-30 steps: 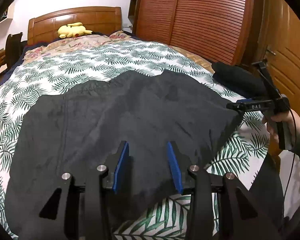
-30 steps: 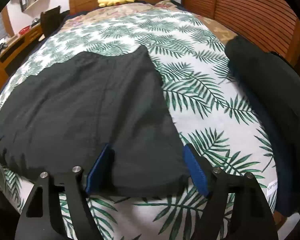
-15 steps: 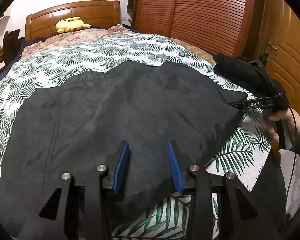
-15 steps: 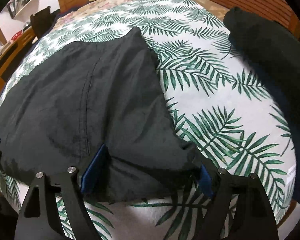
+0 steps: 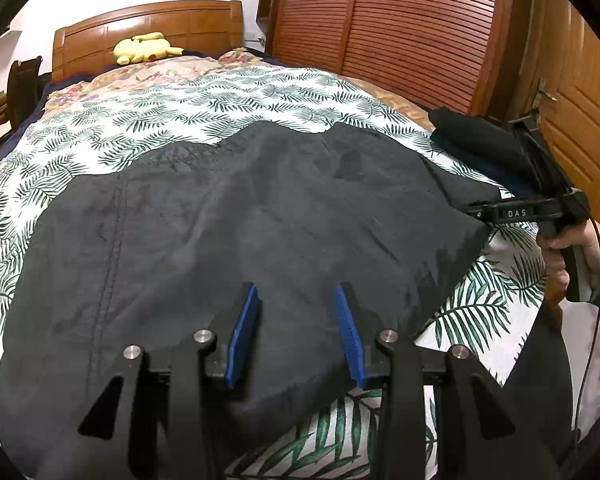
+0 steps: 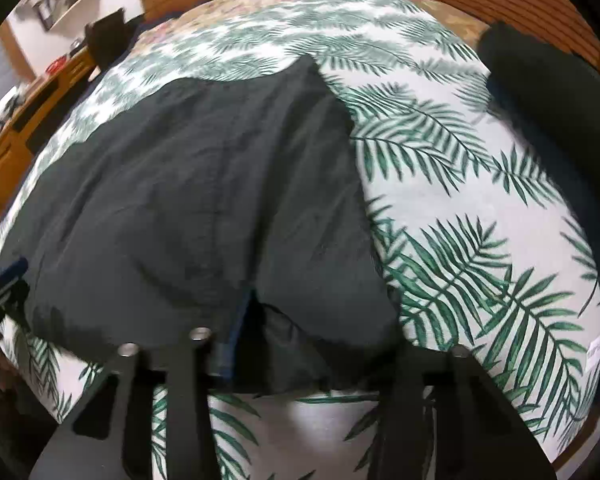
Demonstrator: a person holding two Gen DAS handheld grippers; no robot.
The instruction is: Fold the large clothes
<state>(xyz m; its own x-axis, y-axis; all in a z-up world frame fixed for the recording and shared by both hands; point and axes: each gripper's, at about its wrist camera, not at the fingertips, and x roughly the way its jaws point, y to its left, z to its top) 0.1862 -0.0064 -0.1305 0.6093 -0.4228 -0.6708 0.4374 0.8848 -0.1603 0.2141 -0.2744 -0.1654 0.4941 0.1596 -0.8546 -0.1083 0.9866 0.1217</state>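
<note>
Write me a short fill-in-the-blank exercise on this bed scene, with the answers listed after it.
1. The dark garment lies spread on a bedspread printed with green ____.
2. By the wooden headboard sits a plush toy coloured ____.
3. The right gripper is closing on the garment's near ____.
4. The left gripper has the garment between its blue pads, which stand ____.

Answers: leaves; yellow; corner; apart

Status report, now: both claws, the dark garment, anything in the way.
Left claw open over the dark garment. Right claw closing, garment corner between its pads. Folded dark pile off to the side, not obstructing.
</note>
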